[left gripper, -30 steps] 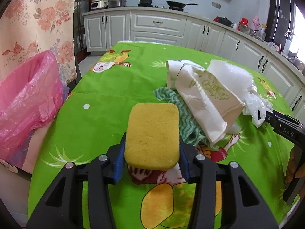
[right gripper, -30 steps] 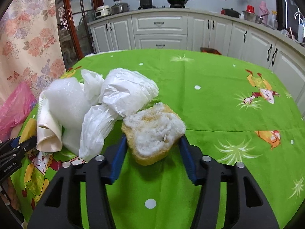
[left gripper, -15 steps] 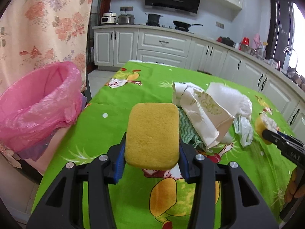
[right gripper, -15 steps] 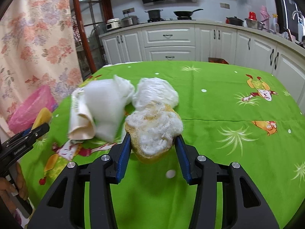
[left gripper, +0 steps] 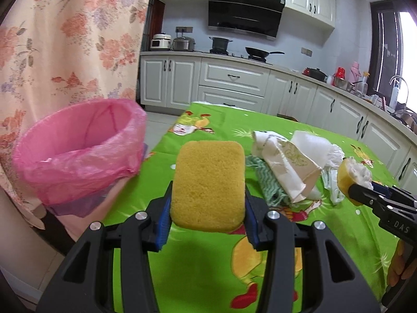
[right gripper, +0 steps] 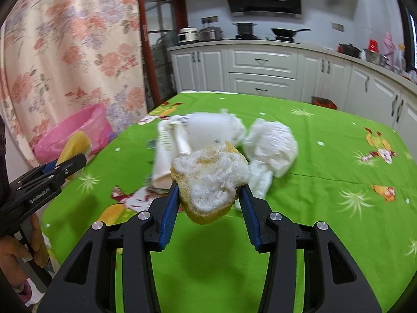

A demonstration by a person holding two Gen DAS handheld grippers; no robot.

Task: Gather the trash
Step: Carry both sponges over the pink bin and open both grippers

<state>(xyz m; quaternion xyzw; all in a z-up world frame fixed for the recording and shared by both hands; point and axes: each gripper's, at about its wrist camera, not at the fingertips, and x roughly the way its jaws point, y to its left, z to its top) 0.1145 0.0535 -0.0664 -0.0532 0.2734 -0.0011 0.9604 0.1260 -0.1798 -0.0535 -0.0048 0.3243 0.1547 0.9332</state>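
My left gripper (left gripper: 208,191) is shut on a clean yellow sponge (left gripper: 208,180), held above the green tablecloth (left gripper: 198,266). To its left, beside the table edge, stands a bin lined with a pink bag (left gripper: 78,151), its mouth wide. My right gripper (right gripper: 208,191) is shut on a worn yellow sponge (right gripper: 211,180) covered with white fluff. In the left wrist view that gripper (left gripper: 358,191) and the worn sponge (left gripper: 350,176) show at the right. The right wrist view shows the left gripper (right gripper: 70,163) at the left, in front of the pink bag (right gripper: 75,133).
A heap of trash lies mid-table: cream printed paper (left gripper: 286,164), a green knitted cloth (left gripper: 268,185), white foam and plastic bags (right gripper: 271,143). A floral curtain (left gripper: 65,52) hangs behind the bin. White kitchen cabinets (left gripper: 234,83) line the far wall. A hand (right gripper: 23,245) holds the left gripper.
Both grippers have risen and drawn back from the heap with their sponges. The pink-lined bin has come into fuller view at the left, and the right jaws have squeezed the worn sponge a little tighter.
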